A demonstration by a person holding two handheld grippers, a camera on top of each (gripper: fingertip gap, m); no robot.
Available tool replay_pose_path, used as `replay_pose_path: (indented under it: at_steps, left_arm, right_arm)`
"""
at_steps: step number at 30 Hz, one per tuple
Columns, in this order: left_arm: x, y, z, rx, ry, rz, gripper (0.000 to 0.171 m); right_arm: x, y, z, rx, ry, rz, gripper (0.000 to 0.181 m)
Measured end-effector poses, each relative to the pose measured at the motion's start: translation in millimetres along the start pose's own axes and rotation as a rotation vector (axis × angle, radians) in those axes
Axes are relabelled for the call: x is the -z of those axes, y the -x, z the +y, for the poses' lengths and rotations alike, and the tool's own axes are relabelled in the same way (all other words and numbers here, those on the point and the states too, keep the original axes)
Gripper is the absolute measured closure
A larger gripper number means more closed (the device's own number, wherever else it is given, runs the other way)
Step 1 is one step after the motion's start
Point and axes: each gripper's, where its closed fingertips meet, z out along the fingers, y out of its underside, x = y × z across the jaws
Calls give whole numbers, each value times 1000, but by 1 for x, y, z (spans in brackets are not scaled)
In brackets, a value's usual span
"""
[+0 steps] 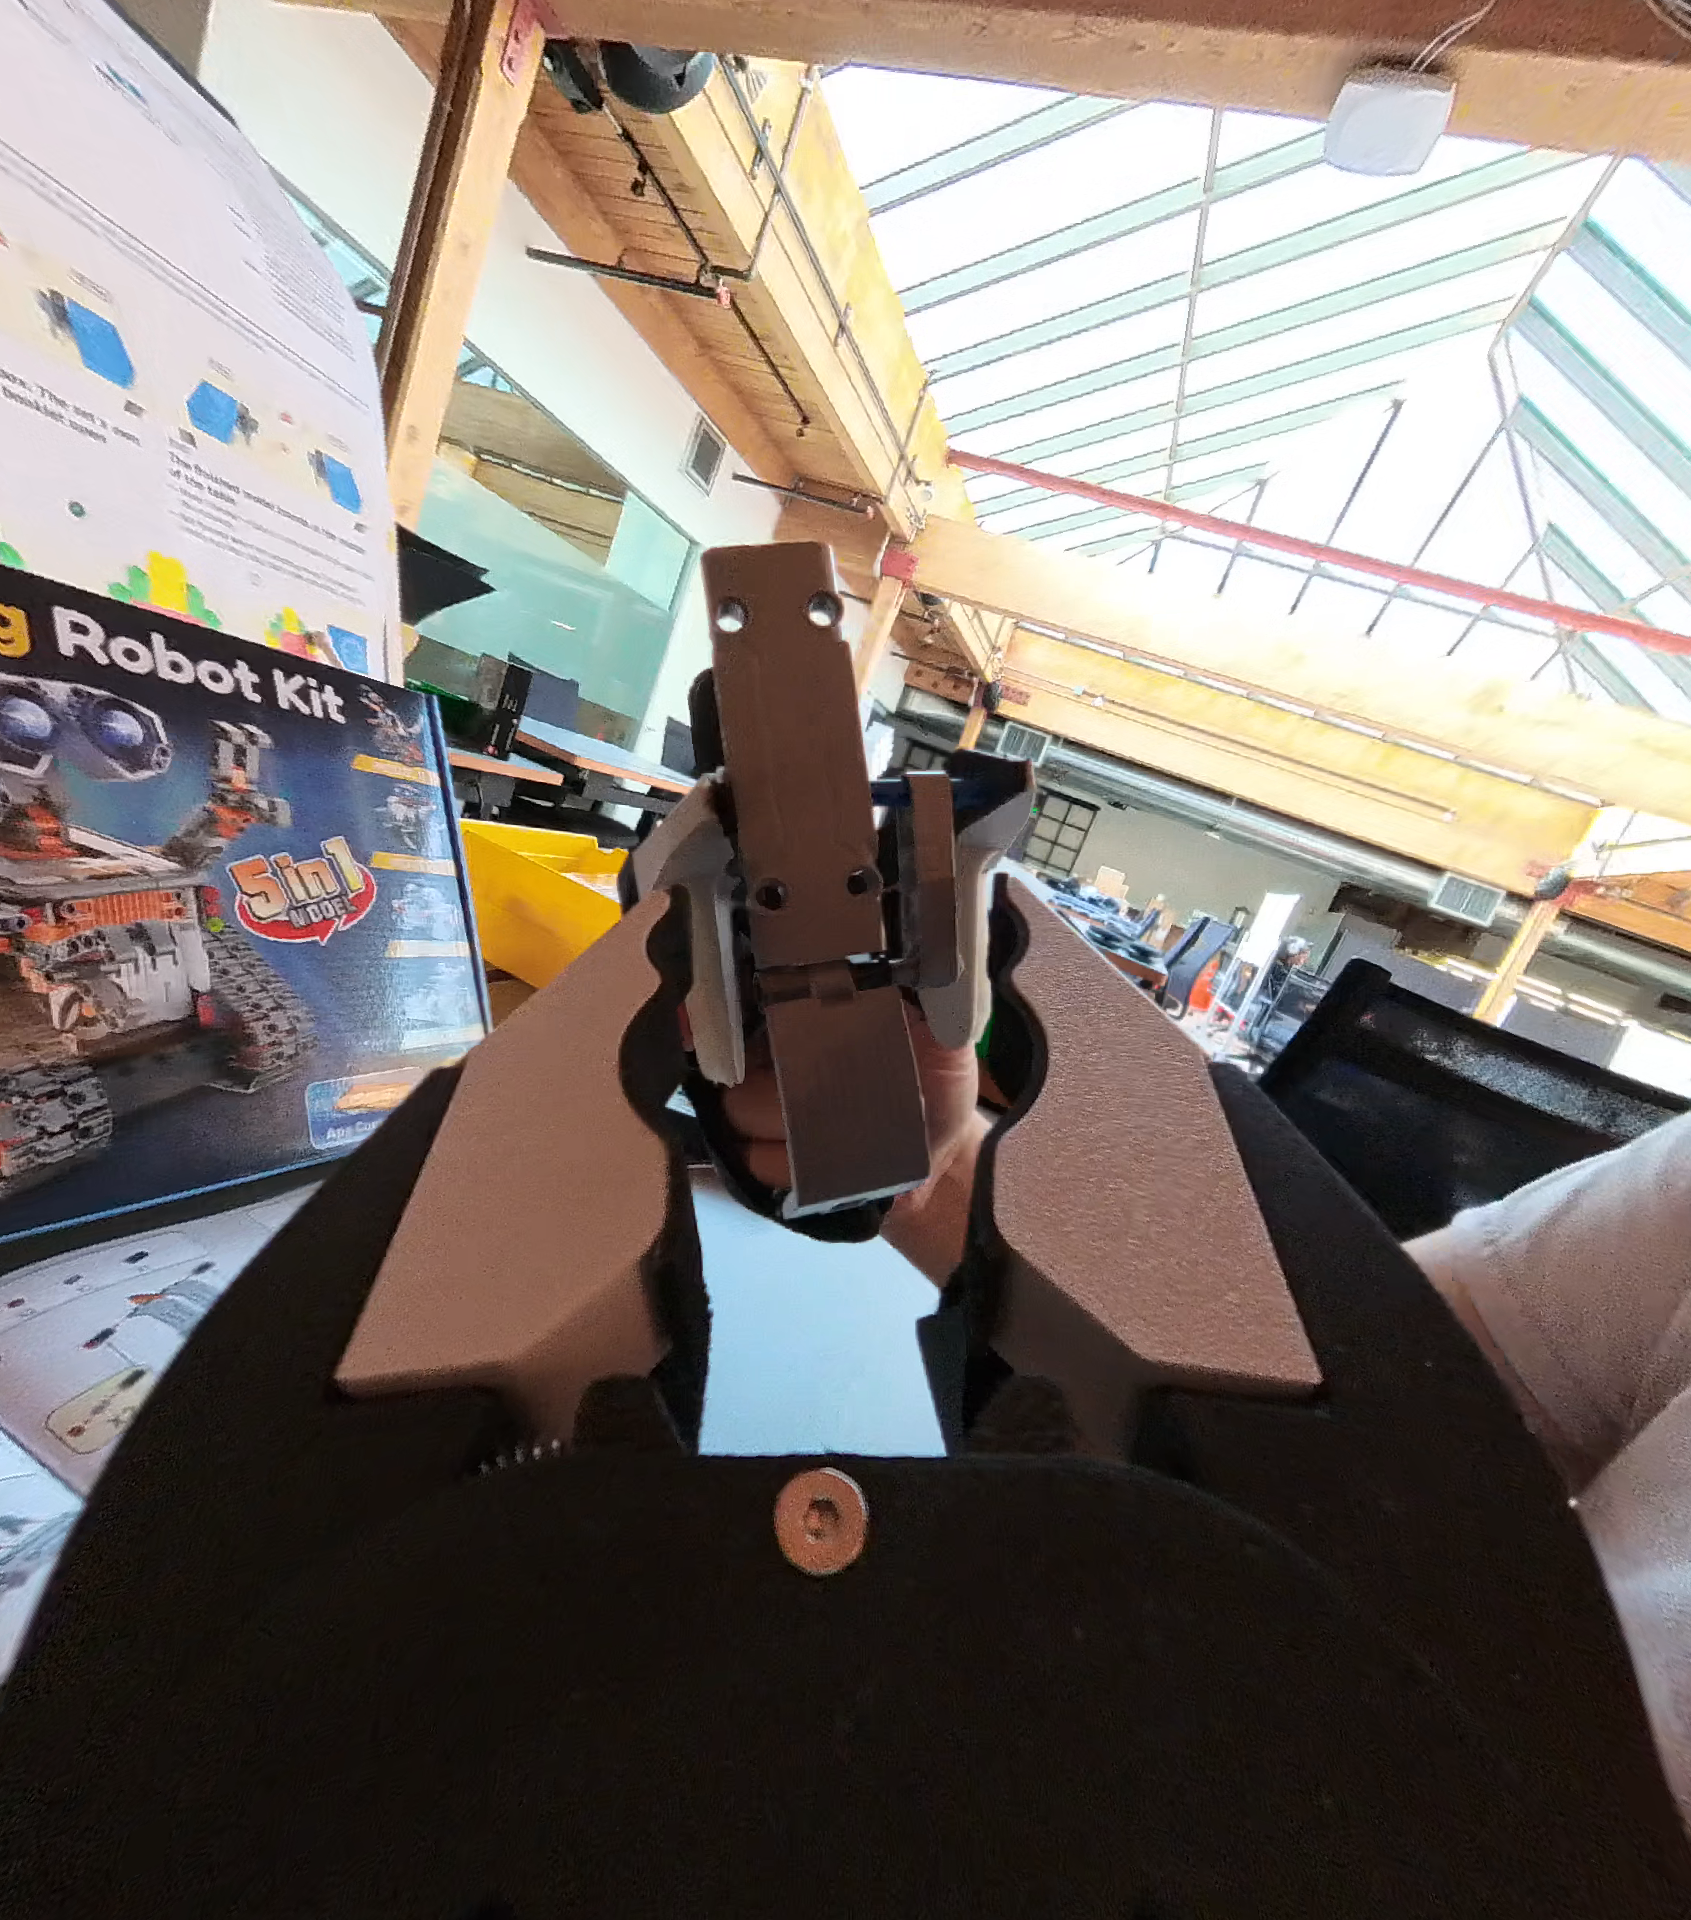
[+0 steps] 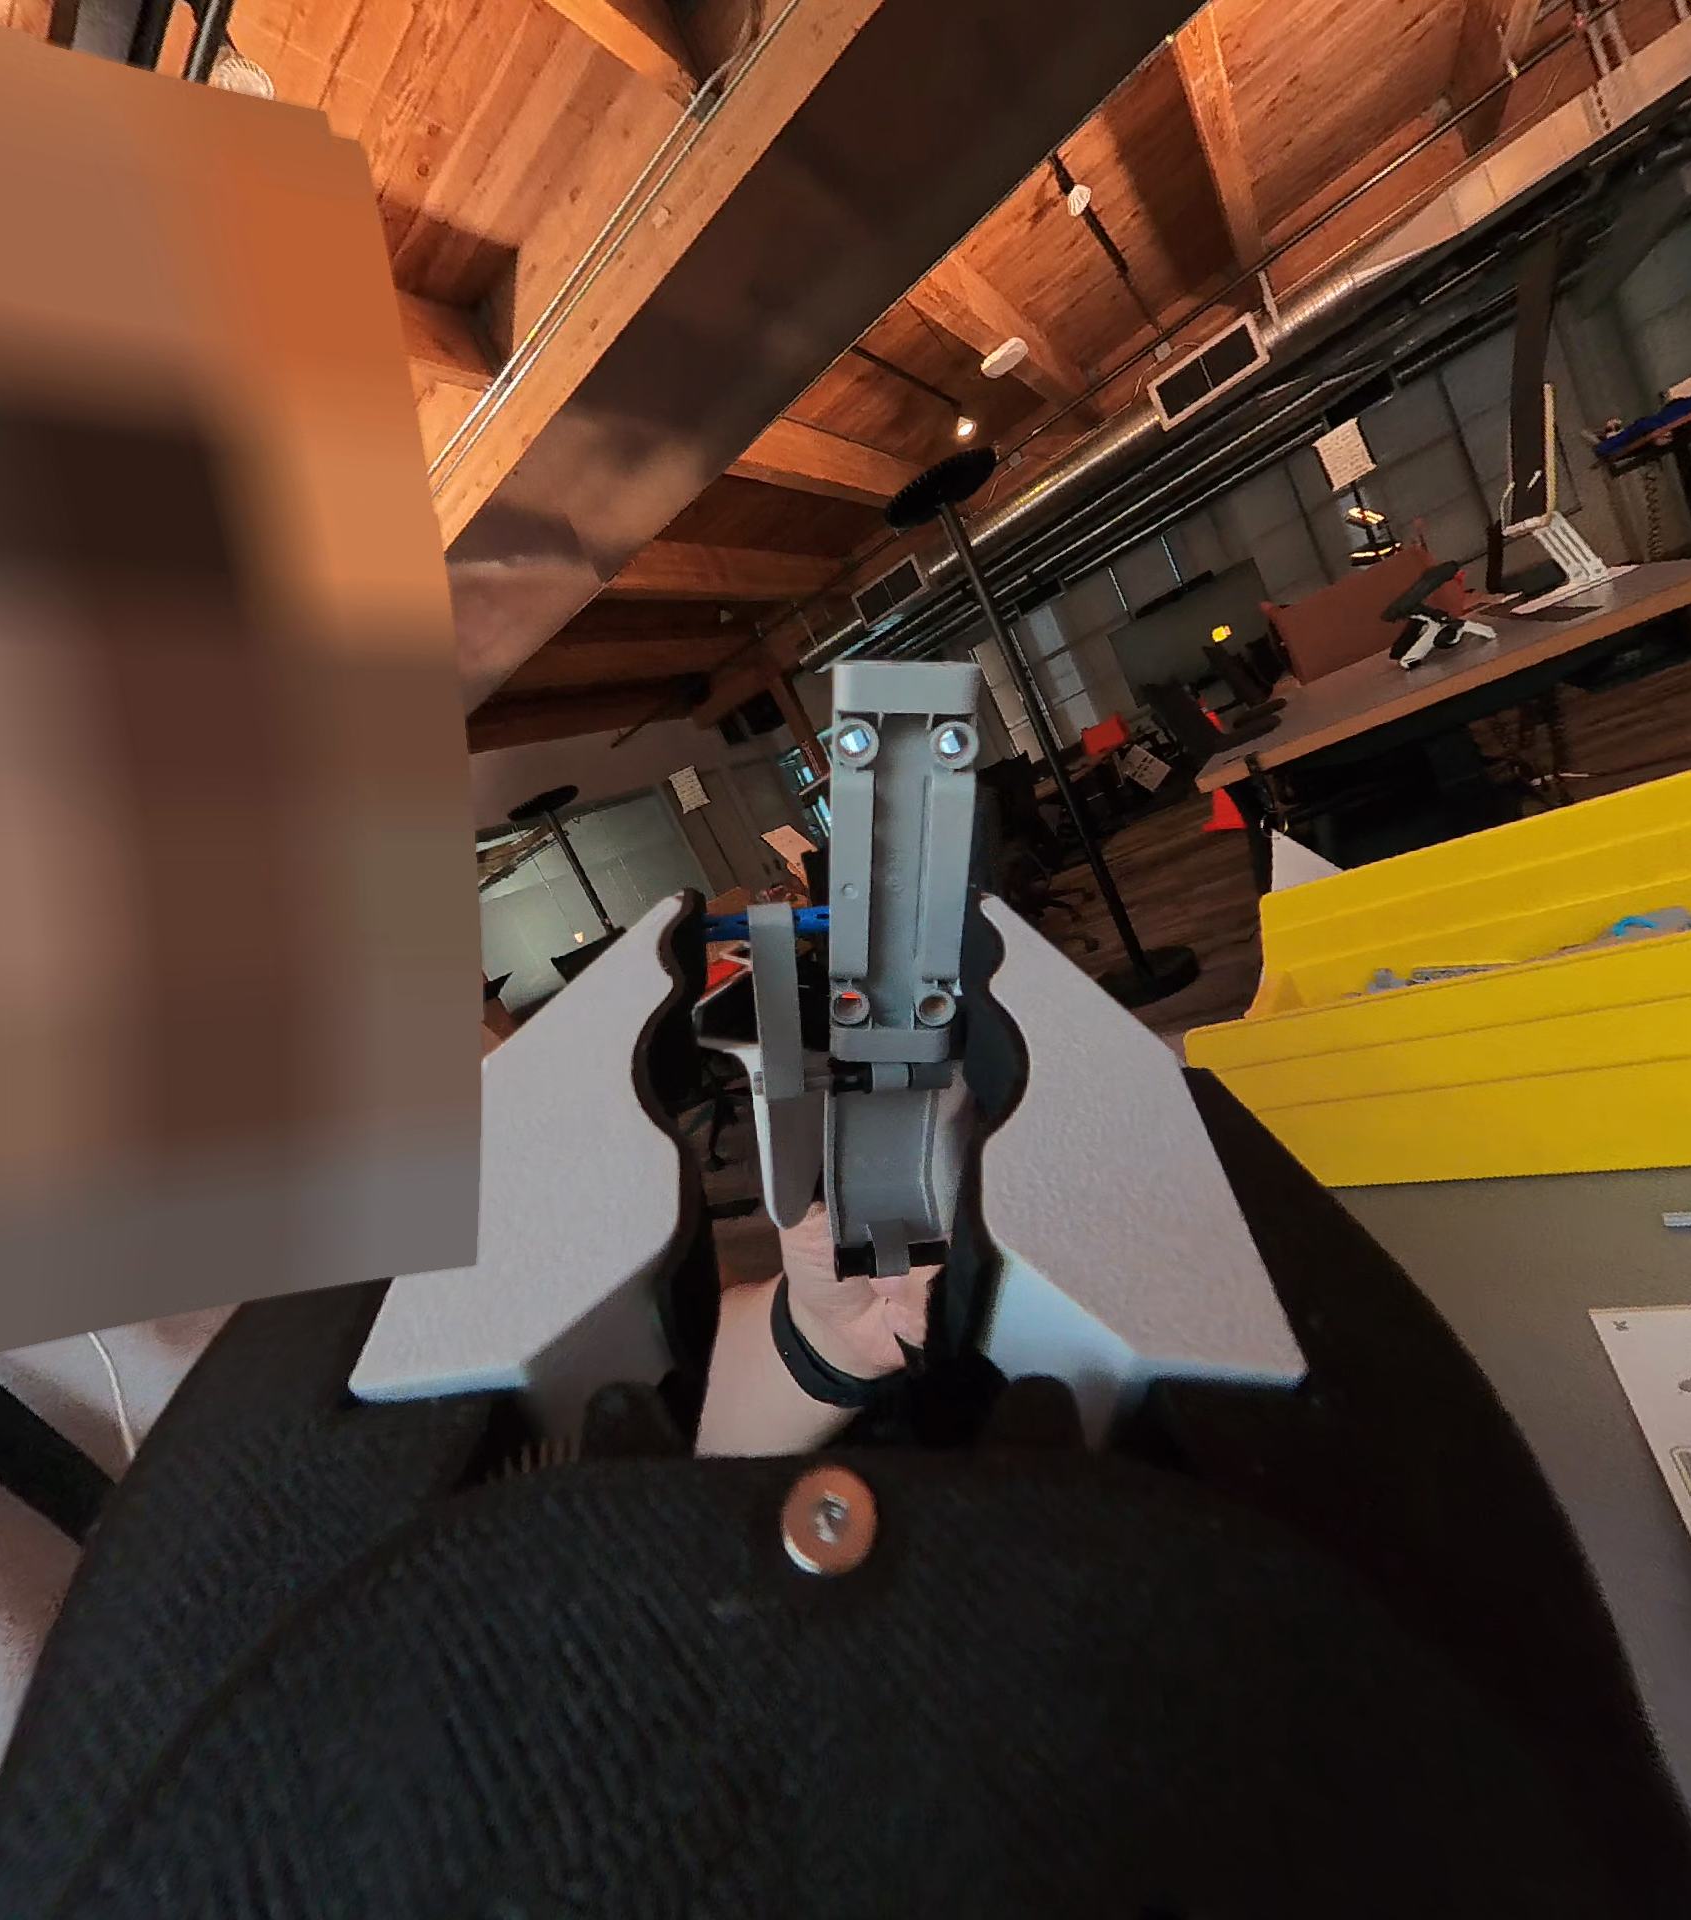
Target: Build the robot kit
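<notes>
Your left gripper (image 1: 825,997) and right gripper (image 2: 825,997) both clamp the grey hinged plastic brick assembly (image 2: 898,935), held aloft btwn them. Long axis upright, pinholed end up. Yellow plastic bin (image 2: 1506,1039) sits right.

Strong daylight from above, with wide-angle bending in both views

In the left wrist view the skylight (image 1: 1340,343) is burnt out to white and the printed sheet (image 1: 93,312) is soft and curved. The right wrist view is warmer and dimmer, and the yellow bin (image 2: 1506,1049) stays bright; straight beams bow at the edges.
</notes>
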Motion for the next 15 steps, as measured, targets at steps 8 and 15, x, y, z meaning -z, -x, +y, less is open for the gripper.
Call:
replay_pose_path:
  at_steps: [8,15]
  left_arm:
    - [1,-3,4,18,23,29,134]
    - [2,-11,2,-6,5,67,135]
  right_arm:
    - [-1,-1,6,46,23,6,134]
    - [-4,7,6,103,58,11,134]
